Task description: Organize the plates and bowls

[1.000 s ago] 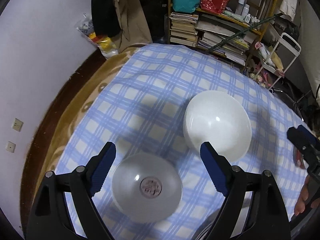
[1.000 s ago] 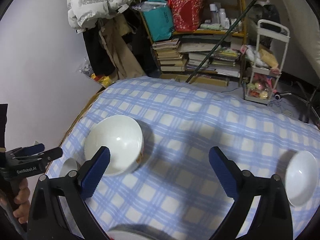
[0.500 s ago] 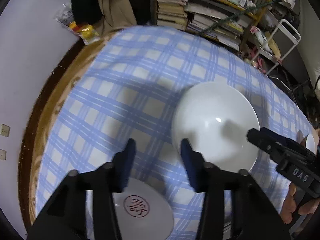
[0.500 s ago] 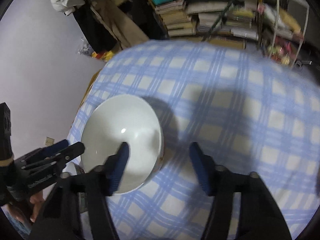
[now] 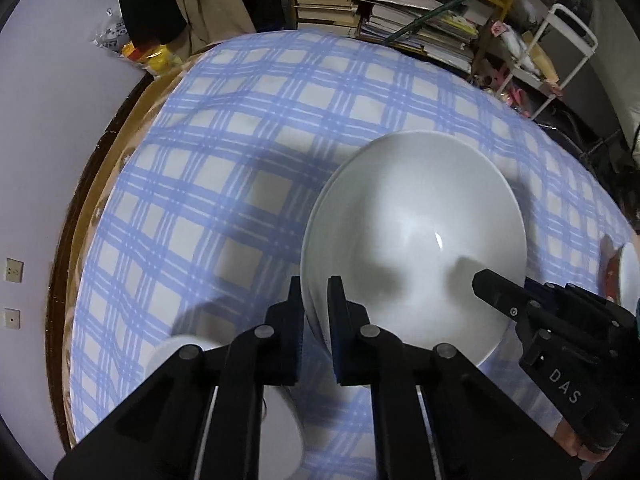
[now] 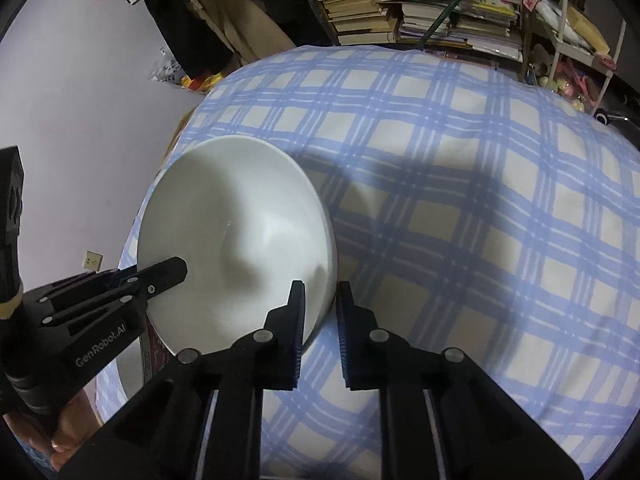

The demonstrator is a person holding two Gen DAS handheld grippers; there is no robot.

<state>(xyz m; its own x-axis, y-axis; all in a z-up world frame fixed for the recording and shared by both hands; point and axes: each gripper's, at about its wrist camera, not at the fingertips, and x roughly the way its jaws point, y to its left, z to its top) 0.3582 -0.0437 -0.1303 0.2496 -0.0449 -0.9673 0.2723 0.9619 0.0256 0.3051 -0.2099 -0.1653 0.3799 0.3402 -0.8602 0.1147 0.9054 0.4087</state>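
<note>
Both grippers are closing on the large white bowl (image 5: 416, 240): the left gripper (image 5: 314, 300) and the right gripper (image 6: 320, 304) each have its rim between their narrow jaws. Next probably comes an even lift together.

Large white bowl (image 5: 416, 216) upright on checked cloth (image 5: 248, 128).

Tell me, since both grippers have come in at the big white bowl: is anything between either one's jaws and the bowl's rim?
Nothing visible. The left gripper straddles the big white bowl at its near-left rim, the right gripper at its near-right rim; both jaws are closing with only the rim between them. A smaller dish sits low beside the left gripper, clear of the rim.
</note>
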